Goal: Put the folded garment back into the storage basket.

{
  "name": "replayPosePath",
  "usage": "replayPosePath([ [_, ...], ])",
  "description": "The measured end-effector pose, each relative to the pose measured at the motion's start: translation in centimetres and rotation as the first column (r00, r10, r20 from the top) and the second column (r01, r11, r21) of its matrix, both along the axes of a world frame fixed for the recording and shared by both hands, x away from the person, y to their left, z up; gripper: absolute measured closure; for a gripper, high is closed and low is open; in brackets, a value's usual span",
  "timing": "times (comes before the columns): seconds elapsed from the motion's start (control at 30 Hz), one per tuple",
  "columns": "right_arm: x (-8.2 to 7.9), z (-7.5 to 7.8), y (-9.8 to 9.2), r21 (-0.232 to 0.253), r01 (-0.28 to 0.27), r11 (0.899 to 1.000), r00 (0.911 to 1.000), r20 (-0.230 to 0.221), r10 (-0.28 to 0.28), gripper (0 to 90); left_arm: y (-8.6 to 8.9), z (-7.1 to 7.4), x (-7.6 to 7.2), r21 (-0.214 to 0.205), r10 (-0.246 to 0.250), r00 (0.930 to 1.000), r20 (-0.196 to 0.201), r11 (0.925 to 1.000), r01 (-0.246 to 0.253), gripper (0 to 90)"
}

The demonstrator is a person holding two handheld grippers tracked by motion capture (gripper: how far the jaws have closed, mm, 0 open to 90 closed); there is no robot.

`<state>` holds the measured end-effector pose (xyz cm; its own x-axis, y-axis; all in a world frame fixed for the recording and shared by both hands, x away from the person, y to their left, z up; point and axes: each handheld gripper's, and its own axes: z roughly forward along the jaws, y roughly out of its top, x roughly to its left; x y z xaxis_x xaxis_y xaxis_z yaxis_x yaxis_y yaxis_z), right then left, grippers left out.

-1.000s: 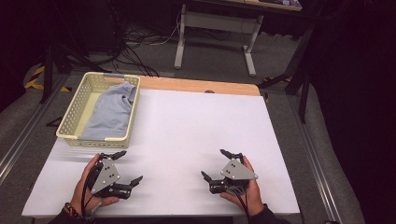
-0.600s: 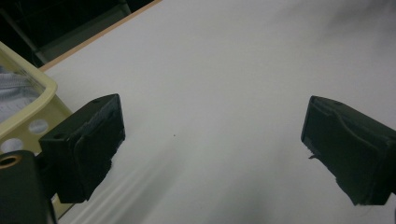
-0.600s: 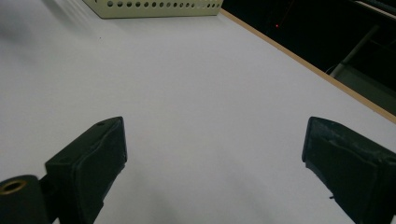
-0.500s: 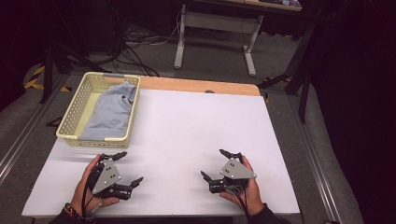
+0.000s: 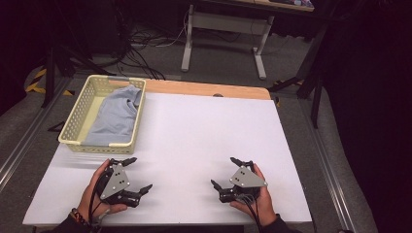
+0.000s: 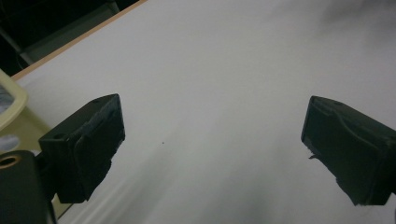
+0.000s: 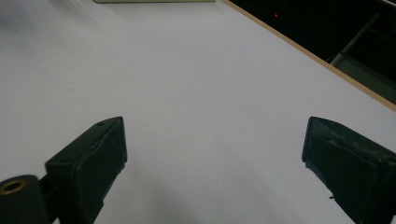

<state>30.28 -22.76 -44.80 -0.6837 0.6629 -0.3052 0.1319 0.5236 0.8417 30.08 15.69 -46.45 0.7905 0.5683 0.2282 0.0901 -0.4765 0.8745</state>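
A white table (image 5: 204, 141) with a wooden strip along its far edge sits in a dim room, cables and the legs of a pale desk on the grey floor beyond it. The landmark here is the cream basket (image 5: 77, 121), parked at the table's far left corner, with a grey-blue cloth (image 5: 114, 116) folded inside it, one end riding up against the basket's far wall. Nearer than the basket, just off its near rim, there's the left gripper (image 5: 137, 174), cradled in a hand resting on the table, jaws spread wide and holding nothing. In the left gripper view those two black jaws stand far apart over bare white surface, and a corner of the basket peeks in at the left edge. Well to the right of the basket, on the near part of the table, the right gripper (image 5: 224, 172) sits in the other hand, grey plate on top, jaws likewise spread and empty. The right gripper view has them parted over plain tabletop, the basket's rim a sliver at the top. Both grippers are apart from the cloth; neither touches basket or fabric.
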Motion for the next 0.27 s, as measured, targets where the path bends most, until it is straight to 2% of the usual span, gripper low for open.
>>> replayPosePath([
  [0.27,-0.45,-0.53,-0.72,-0.032,0.025,0.999,0.999,-0.036,-0.026,7.0,-1.1,0.1,0.58,0.013,-0.049,0.9988,-0.001,0.9987,0.049,6.9],
])
